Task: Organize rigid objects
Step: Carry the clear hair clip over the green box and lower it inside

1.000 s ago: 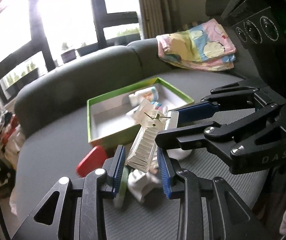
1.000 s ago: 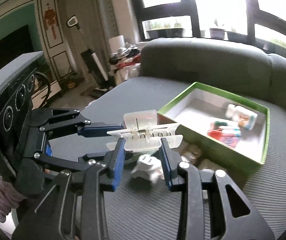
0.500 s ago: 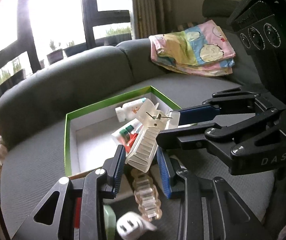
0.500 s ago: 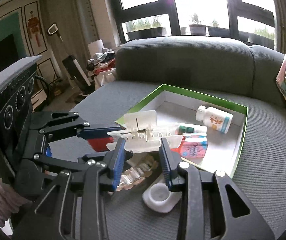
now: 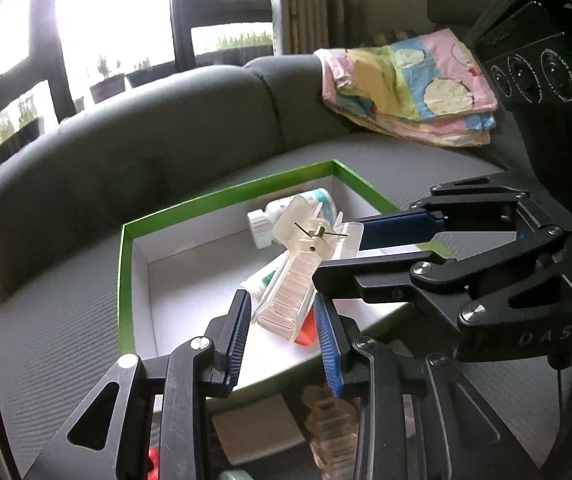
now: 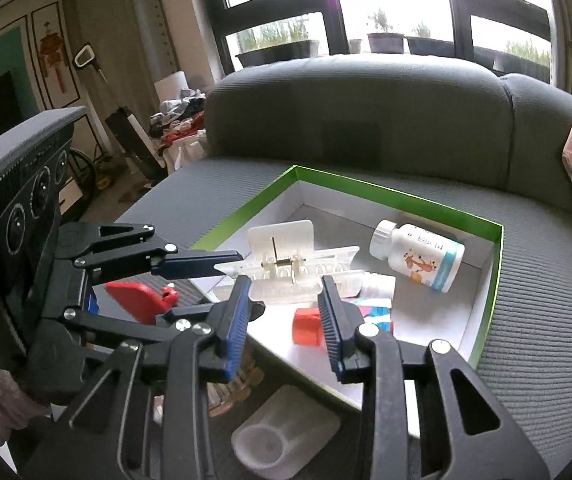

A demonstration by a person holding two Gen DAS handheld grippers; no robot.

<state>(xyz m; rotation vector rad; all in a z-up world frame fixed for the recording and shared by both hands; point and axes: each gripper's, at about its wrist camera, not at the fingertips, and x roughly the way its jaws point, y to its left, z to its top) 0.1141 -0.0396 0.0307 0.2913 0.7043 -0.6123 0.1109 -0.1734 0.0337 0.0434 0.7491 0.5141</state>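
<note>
Both grippers hold one translucent hair claw clip [image 5: 300, 276] in the air above the open green-rimmed box [image 5: 221, 196], which sits on the grey sofa seat [image 5: 53, 320]. The left gripper [image 5: 283, 332] has its blue pads on either side of the clip's toothed end; contact looks light, and whether they are truly pressing cannot be told for certain. The right gripper [image 6: 286, 316] brackets the clip's middle in the same way, near its spring hinge.

Inside the box lie a white pill bottle [image 6: 418, 256], a tube [image 5: 263, 280] and a red-capped item [image 6: 306, 326]. Loose pieces, among them a white holder [image 6: 281, 444] and a red clip [image 6: 137, 300], remain on the seat in front of the box.

Recommended procedure for the placing step:
- Lower the clip over the bare white floor of the box, clear of the bottle.
- Release one gripper first, then the other, so that the clip does not twist or spring.
- Keep the pads clear of the box rim.
</note>
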